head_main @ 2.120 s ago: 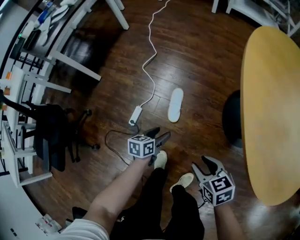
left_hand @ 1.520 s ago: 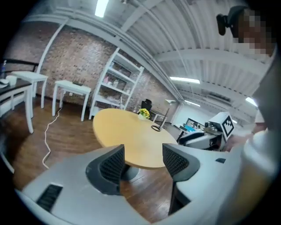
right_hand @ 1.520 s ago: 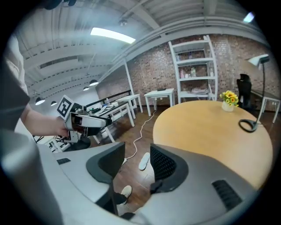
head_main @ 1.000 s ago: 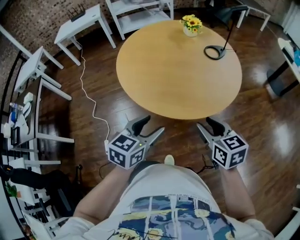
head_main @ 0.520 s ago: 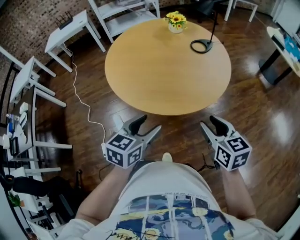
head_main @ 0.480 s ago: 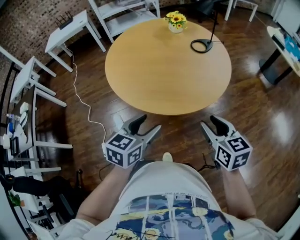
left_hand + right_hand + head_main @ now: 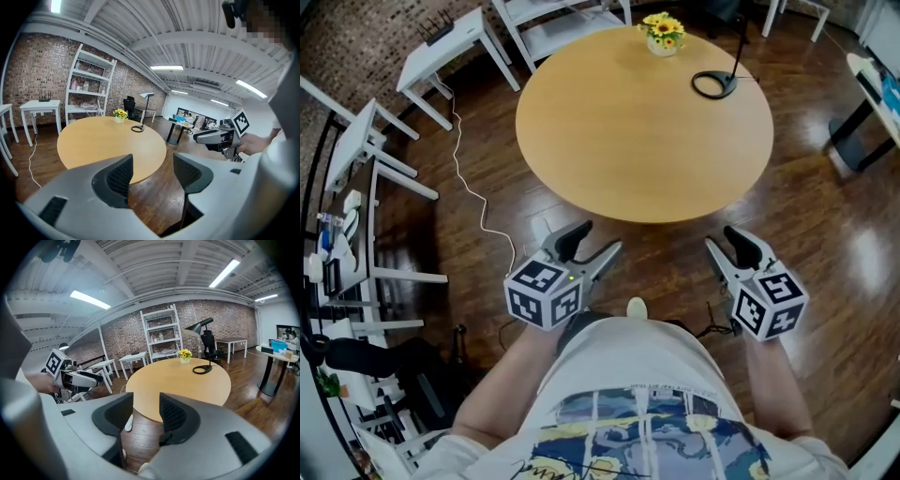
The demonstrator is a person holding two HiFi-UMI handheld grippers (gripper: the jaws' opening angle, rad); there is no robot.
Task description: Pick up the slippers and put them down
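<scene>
One white slipper [image 7: 128,423] lies on the dark wood floor beside the round table's near edge, seen only in the right gripper view; the head view does not show it. My left gripper [image 7: 598,242] is held out in front of the body, open, with nothing between its jaws [image 7: 152,171]. My right gripper [image 7: 722,239] is level with it on the other side, open and empty too [image 7: 146,411]. Both point toward the table, well above the floor. A pale shoe toe [image 7: 636,307] of the person shows between them.
A round wooden table [image 7: 644,122] stands just ahead, bearing a flower pot [image 7: 662,33] and a black lamp base [image 7: 712,84]. A white cable [image 7: 473,197] runs over the floor at left, by white desks [image 7: 455,47]. A black pedestal table [image 7: 862,131] stands right.
The head view has swung from the floor with the white slipper and cable round to the table. Both grippers stay open and empty in front of the body.
</scene>
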